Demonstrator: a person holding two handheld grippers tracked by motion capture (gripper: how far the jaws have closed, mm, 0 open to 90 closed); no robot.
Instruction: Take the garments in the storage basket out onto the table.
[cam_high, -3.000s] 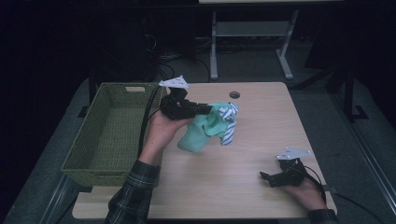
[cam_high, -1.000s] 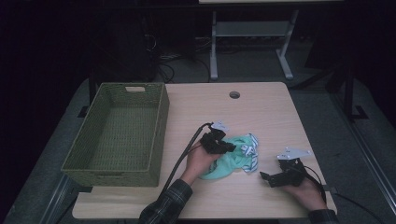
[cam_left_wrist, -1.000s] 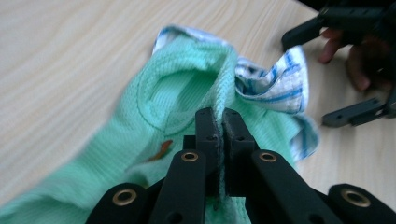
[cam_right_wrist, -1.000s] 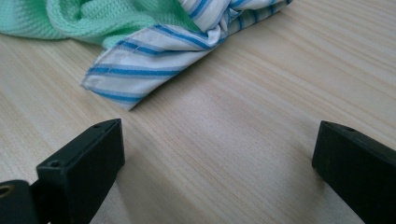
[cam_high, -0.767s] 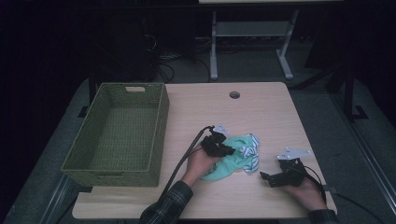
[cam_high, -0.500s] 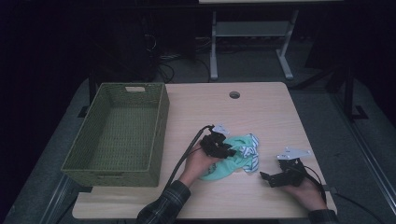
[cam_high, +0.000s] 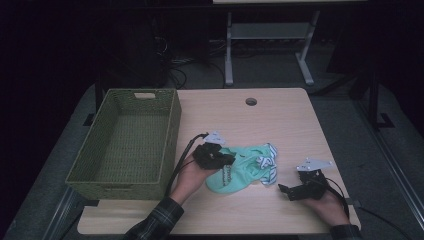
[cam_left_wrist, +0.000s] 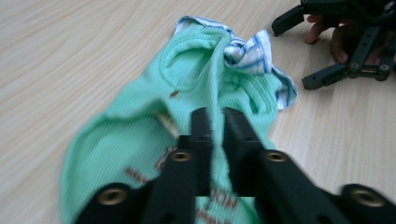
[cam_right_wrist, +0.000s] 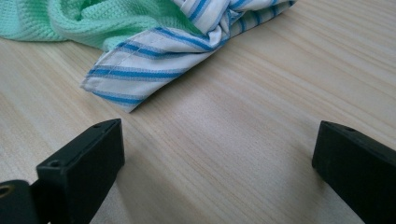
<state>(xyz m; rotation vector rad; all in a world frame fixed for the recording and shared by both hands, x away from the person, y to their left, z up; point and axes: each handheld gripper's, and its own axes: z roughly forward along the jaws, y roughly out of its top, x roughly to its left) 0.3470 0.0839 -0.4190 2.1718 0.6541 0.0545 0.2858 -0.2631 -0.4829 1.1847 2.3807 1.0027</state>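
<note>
Left gripper (cam_left_wrist: 216, 116) pinches the mint green shirt (cam_high: 240, 172) mid-table; right gripper (cam_right_wrist: 217, 154) sits just right of it, jaws wide apart.

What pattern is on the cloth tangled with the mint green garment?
White with blue diagonal stripes: the striped cloth shows best in the right gripper view.

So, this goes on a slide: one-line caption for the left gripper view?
Left tool nearly shut over a green garment on the wooden table, open right tool beyond.
</note>
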